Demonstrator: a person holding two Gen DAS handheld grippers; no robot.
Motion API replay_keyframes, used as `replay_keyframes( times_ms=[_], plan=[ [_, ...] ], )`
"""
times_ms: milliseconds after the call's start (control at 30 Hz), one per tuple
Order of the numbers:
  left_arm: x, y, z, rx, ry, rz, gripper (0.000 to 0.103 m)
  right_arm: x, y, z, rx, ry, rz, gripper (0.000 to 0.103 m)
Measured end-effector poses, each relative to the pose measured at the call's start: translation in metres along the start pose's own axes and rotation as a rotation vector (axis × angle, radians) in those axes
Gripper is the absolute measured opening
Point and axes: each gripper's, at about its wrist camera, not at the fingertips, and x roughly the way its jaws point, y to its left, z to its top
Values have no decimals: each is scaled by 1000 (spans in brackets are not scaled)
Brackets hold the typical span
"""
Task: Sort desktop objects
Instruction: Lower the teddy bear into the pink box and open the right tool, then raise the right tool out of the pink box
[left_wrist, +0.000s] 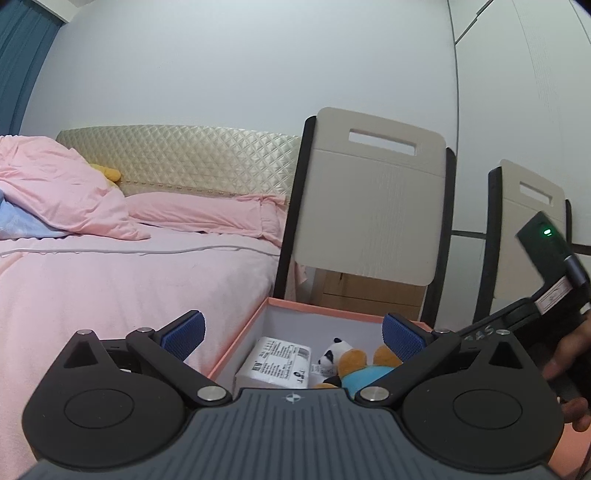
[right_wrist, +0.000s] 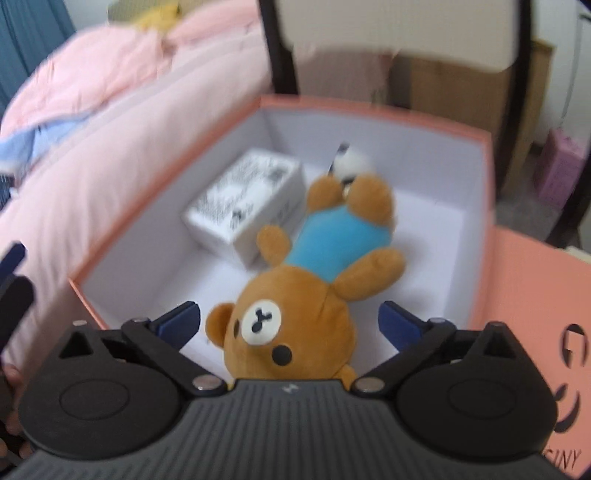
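Observation:
A salmon-pink box (right_wrist: 369, 105) with a white inside holds a brown plush bear in a blue shirt (right_wrist: 317, 258), a small panda toy (right_wrist: 351, 162) and a white labelled carton (right_wrist: 243, 199). My right gripper (right_wrist: 290, 325) is open just above the bear's head, with the head between its blue pads; they do not touch it. My left gripper (left_wrist: 293, 334) is open and empty above the near side of the box (left_wrist: 236, 347). The carton (left_wrist: 275, 363), the panda (left_wrist: 334, 354) and the bear (left_wrist: 364, 371) show between its fingers. The right gripper's body (left_wrist: 546, 306) shows at the right edge.
A bed with pink bedding (left_wrist: 110, 277) lies left of the box. Two folded beige chairs (left_wrist: 373, 206) lean on the wall behind it. The box's pink lid (right_wrist: 539, 295) lies to the right. A cardboard carton (right_wrist: 454, 92) stands behind.

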Motion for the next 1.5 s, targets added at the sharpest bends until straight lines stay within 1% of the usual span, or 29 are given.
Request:
replay_keyframes(
  times_ms=[100, 167, 233, 300, 433, 533, 633, 733, 800, 867, 933, 967, 1033, 1133, 1300, 1433, 1500],
  plan=[
    [-2, -6, -1, 13, -4, -14, 103, -33, -2, -12, 13, -113, -15, 103],
    [-3, -10, -3, 27, -8, -20, 103, -53, -3, -27, 10, -211, -50, 103],
    [-5, -14, -4, 29, -14, -27, 103, -74, -5, -48, 16, -316, -79, 103],
    [-4, -18, -6, 33, -11, -34, 103, -91, -8, -69, 40, -410, -85, 103],
    [-6, -27, -11, 33, -6, -24, 103, -124, -5, -110, 14, -595, -150, 103],
    [-9, -35, -14, 42, -7, -28, 103, -139, -5, -136, 9, -674, -177, 103],
    [-9, -43, -19, 64, -3, -32, 103, -147, -11, -155, 18, -719, -195, 103],
    [-7, -49, -27, 84, 8, -47, 103, -147, -20, -165, 37, -750, -238, 103],
    [-4, -51, -31, 90, 19, -51, 103, -142, -25, -171, -3, -776, -267, 103],
    [-2, -53, -35, 99, 21, -31, 103, -139, -31, -180, -23, -802, -270, 103],
    [0, -55, -39, 110, 22, -9, 103, -139, -37, -182, -5, -795, -265, 103],
    [1, -55, -41, 118, 24, -5, 103, -140, -40, -183, -5, -800, -275, 103],
    [2, -57, -42, 125, 25, -1, 103, -142, -47, -185, 22, -796, -295, 103],
    [1, -59, -44, 132, 24, -7, 103, -145, -57, -189, 79, -780, -293, 103],
    [1, -61, -44, 137, 29, -10, 103, -144, -61, -192, 70, -757, -308, 103],
    [1, -61, -45, 140, 33, -10, 103, -143, -66, -194, 107, -749, -286, 103],
    [2, -62, -45, 141, 36, -11, 103, -143, -64, -194, 99, -749, -284, 103]
  ],
)
